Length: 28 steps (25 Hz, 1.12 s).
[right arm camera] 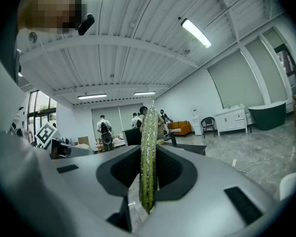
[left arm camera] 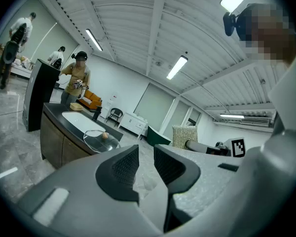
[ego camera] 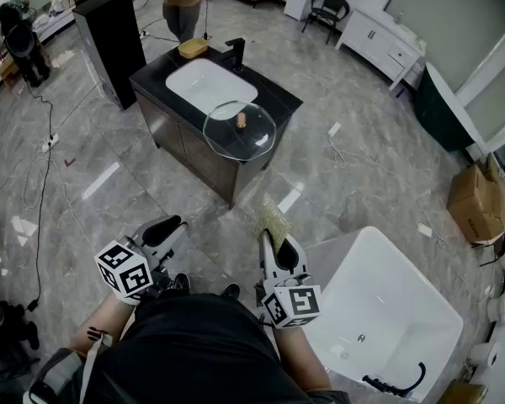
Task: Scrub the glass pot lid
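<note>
Head view: the lid (ego camera: 240,130) lies knob (ego camera: 241,120) up on the near corner of the counter (ego camera: 279,101), at 5 o'clock from the basin (ego camera: 210,85). Its rim seems to reach over the counter's edge. From the person it stands at 12 o'clock, well apart from both grippers across bare floor (ego camera: 109,179).

The right gripper (ego camera: 273,238) has its jaws pressed onto a pad (ego camera: 275,219), which stands up past the fingertips toward 12 o'clock. Right gripper view: the pad (right arm camera: 148,147) is held edge-on, clamped low.

The left gripper (ego camera: 164,228) carries nothing. Left gripper view: its jaws stand a narrow gap apart, with floor showing between them and the lid (left arm camera: 99,138) at 10 o'clock.

Judgement: the step in hand is the approach, and scrubbing is not yet begun. To do it well:
- Steady the lid first with the left gripper at the knob or far rim, since an overhanging lid may tip or slide.
- Turn the right gripper so the pad's broad face meets the glass, not its edge.
- Press lightly and work from the knob outward.
</note>
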{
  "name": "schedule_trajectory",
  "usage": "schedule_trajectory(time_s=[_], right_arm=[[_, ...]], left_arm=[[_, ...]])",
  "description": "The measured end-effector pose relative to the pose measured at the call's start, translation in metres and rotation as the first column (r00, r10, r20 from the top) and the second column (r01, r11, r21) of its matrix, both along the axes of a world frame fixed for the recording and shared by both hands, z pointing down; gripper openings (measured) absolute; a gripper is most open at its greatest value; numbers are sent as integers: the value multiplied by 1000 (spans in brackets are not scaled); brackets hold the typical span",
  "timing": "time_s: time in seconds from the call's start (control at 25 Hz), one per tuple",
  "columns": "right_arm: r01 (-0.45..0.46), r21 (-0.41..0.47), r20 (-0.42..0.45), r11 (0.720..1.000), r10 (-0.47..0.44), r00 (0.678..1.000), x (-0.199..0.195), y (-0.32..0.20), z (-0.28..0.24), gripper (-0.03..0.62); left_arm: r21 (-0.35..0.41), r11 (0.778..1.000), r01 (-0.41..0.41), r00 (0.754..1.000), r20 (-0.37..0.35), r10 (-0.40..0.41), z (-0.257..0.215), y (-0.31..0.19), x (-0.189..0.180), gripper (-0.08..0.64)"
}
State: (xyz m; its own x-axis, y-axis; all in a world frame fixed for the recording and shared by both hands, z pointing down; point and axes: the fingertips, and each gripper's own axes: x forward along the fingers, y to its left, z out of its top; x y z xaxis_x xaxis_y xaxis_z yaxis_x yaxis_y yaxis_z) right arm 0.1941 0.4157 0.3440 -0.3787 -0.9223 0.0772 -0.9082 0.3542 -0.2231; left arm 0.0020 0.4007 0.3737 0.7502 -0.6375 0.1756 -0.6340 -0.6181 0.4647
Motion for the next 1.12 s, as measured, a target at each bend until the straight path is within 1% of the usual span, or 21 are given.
schedule_trajectory(time_s=[0.2, 0.4, 0.48, 0.64, 0.76, 0.88, 0.92, 1.12], right_arm=[[8, -5, 10, 1000, -8, 1000, 19, 0, 4, 72], [21, -17, 41, 1000, -20, 999, 27, -2, 15, 72], [20, -43, 46, 999, -18, 999, 29, -6, 26, 72], [0, -109, 51, 994, 6, 999, 30, -15, 46, 72], [-18, -129, 52, 991, 24, 998, 28, -31, 53, 72], [-29, -132, 97, 991, 42, 994, 20, -57, 50, 71], [-41, -132, 97, 990, 55, 994, 15, -67, 48, 69], [-129, -134, 41, 983, 136, 990, -22, -128, 34, 69]], left_arm=[[-3, 1000, 2, 1000, 10, -2, -1, 2, 21, 97], [-12, 1000, 10, 999, 35, -10, 1, 4, 31, 97], [-26, 1000, 6, 999, 50, -4, 6, 6, 33, 97], [-80, 997, 2, 998, 67, 4, 20, -3, 28, 97], [-89, 996, -27, 998, 59, 32, 26, -25, 28, 97], [-84, 994, -71, 997, 35, 74, 29, -55, 22, 97], [-85, 993, -83, 996, 24, 85, 29, -67, 16, 97], [-82, 989, -126, 992, -36, 123, 31, -145, -33, 97]])
